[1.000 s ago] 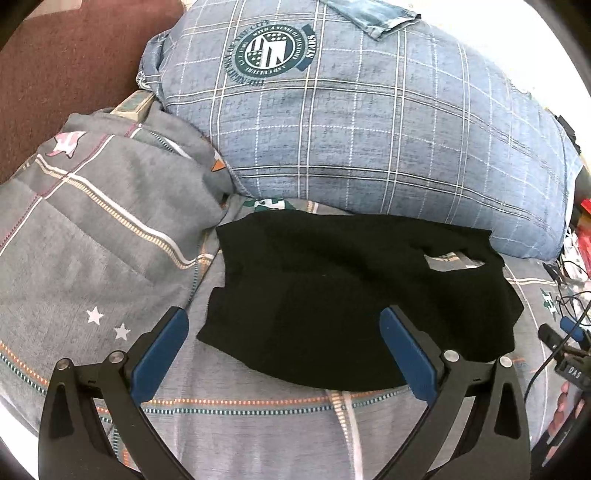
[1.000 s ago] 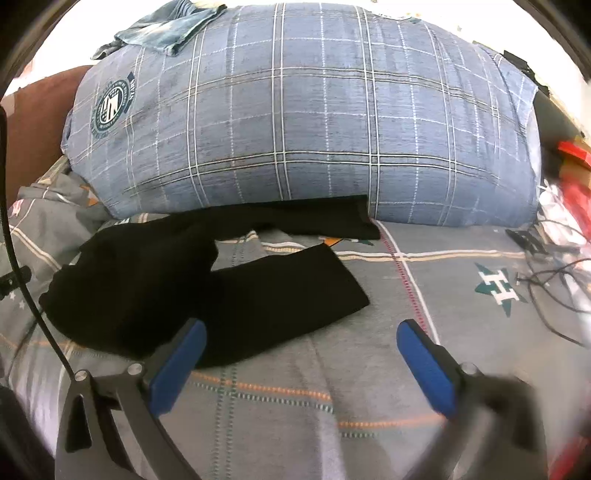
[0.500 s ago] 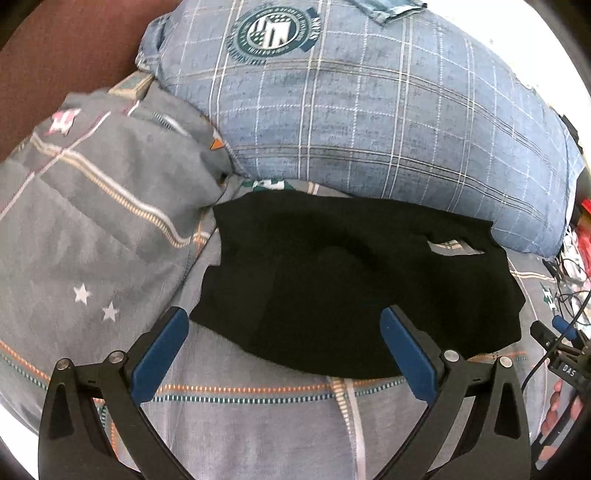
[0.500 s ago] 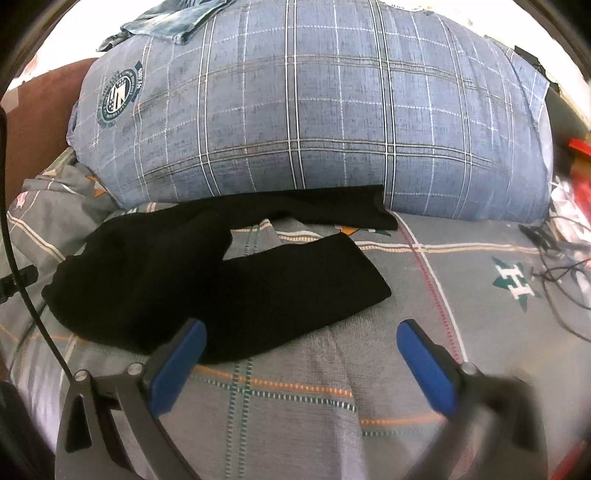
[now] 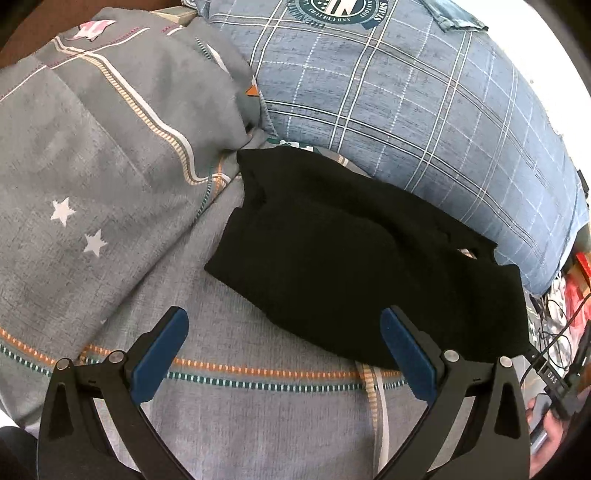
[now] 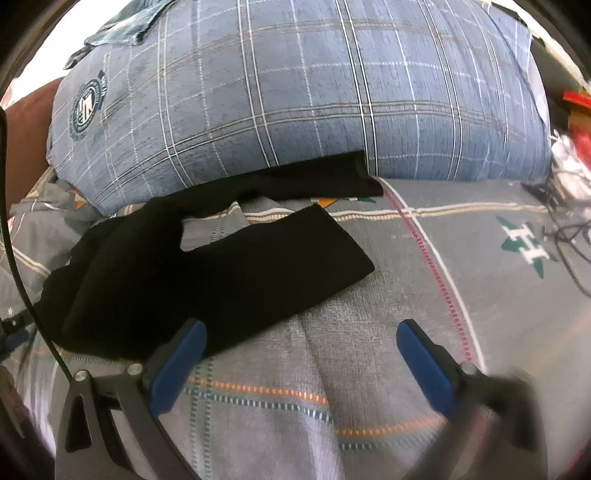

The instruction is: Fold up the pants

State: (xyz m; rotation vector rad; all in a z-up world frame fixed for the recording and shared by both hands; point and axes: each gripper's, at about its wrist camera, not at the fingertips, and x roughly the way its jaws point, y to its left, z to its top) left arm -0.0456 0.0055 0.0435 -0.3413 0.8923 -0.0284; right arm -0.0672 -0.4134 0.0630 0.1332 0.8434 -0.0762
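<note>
Black pants (image 5: 354, 258) lie crumpled on a grey patterned bedsheet (image 5: 258, 406), against a big blue checked pillow. In the right wrist view the pants (image 6: 207, 273) show two legs spread apart, one along the pillow's foot and one pointing right. My left gripper (image 5: 282, 350) is open above the sheet, its right finger over the near edge of the pants, holding nothing. My right gripper (image 6: 301, 354) is open too, its left finger at the near edge of the pants, nothing between its fingers.
The blue checked pillow (image 6: 295, 96) fills the back. A grey bedding mound (image 5: 96, 140) rises at the left. Denim cloth (image 6: 118, 29) lies on top of the pillow. Cables and red clutter (image 6: 565, 177) sit at the right edge. A hand (image 5: 550, 435) shows at lower right.
Both grippers have come nearer to the pants, which look larger now. The left view has tilted and swung left. Both grippers stay open and the pants lie as before.
</note>
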